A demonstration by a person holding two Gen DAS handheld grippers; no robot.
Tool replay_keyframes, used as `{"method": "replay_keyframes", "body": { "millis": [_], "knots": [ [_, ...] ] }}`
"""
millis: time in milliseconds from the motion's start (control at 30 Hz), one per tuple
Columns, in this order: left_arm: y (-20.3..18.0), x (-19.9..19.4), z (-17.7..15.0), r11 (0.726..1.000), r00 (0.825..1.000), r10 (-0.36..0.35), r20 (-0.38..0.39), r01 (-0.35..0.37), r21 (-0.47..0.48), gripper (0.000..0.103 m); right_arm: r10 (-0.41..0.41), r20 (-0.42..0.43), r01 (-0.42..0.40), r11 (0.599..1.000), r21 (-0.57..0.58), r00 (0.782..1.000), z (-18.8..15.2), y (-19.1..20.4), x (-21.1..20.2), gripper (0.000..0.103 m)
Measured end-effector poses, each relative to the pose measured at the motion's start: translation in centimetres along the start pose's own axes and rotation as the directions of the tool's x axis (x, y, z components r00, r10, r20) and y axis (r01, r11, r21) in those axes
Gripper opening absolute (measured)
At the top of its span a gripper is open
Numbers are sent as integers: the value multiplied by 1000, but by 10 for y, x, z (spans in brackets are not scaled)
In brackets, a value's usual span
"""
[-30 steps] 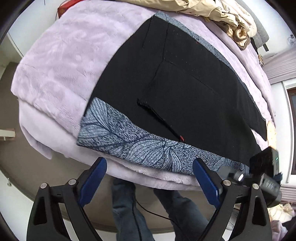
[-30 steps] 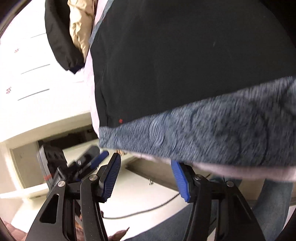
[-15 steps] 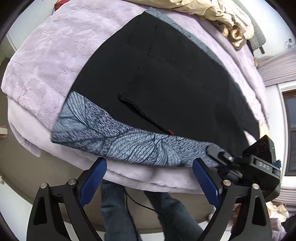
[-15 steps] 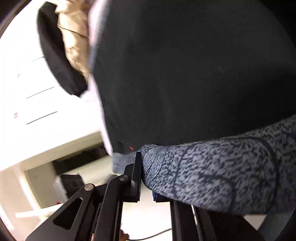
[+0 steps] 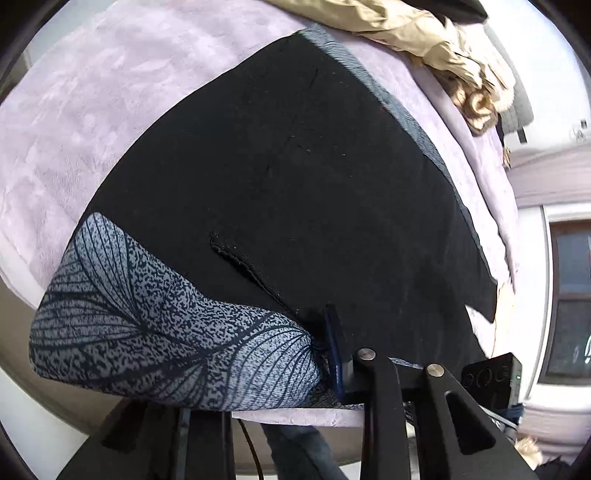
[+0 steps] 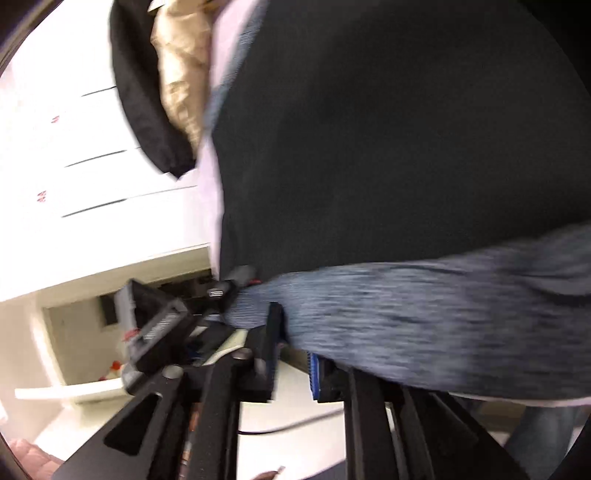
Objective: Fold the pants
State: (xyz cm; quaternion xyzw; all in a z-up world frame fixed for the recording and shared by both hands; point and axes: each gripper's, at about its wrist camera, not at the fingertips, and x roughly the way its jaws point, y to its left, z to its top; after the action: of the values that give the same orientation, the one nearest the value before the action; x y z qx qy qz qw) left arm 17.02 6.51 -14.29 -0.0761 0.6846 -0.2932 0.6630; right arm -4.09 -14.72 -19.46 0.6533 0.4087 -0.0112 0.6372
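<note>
The pants (image 5: 295, 192), soft, light and limp, lie flat on the bed (image 5: 110, 92) with the patterned waistband (image 5: 155, 332) at its near edge, where the left tool (image 5: 327, 354) is clamped and the right tool (image 6: 291, 347), jaws easing apart, pinches the band's other end.

A home bedroom: a bed (image 5: 122, 110) under a lilac plush blanket, clothes (image 5: 424, 33) heaped at its far edge, a window (image 5: 569, 295) at right.

free: purple blanket (image 5: 110, 110) left | blocked: beige jacket (image 5: 424, 33) far edge
</note>
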Motion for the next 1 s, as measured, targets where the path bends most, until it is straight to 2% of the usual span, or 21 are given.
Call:
{"method": "replay_keyframes", "body": {
  "millis": [200,300,333,400,433,533,600,733,833,933,967,1000],
  "knots": [
    [-8,-7,0,996,1000,4,-9,-3,85,29,36,144,-56,989,136,989,-14,-40,-45,25],
    [-8,-4,2,994,999,12,-36,-8,112,29,69,244,-123,969,213,967,-25,-57,-67,25],
    [-10,-3,3,992,999,21,-43,-15,121,29,59,273,-126,964,234,960,-27,-59,-72,22],
    [-13,-4,2,990,998,39,-54,-31,136,29,26,315,-112,959,259,949,-30,-59,-83,7],
    [-15,-6,2,989,998,44,-54,-36,140,29,11,318,-95,963,251,948,-29,-53,-87,7],
    [-25,-20,7,989,999,42,-34,-36,143,29,-53,297,24,995,101,953,-16,-13,-103,6],
    [-34,-32,14,993,1000,17,-13,-16,114,29,-77,275,84,996,-13,958,0,16,-115,6],
    [-65,-51,46,994,997,-31,73,23,108,29,-51,233,86,986,-140,971,51,56,-136,6],
    [-88,-50,80,988,991,-34,133,13,155,30,-48,199,90,974,-206,979,103,81,-137,7],
    [-99,-30,119,988,981,-42,191,12,153,30,-87,150,124,960,-253,985,167,97,-121,8],
    [-102,-17,134,990,977,-17,215,-14,142,39,-99,140,132,957,-258,985,182,97,-118,8],
    [-104,-7,144,989,969,27,244,-61,133,57,-114,131,145,954,-260,985,199,96,-110,9]
  ]
}}
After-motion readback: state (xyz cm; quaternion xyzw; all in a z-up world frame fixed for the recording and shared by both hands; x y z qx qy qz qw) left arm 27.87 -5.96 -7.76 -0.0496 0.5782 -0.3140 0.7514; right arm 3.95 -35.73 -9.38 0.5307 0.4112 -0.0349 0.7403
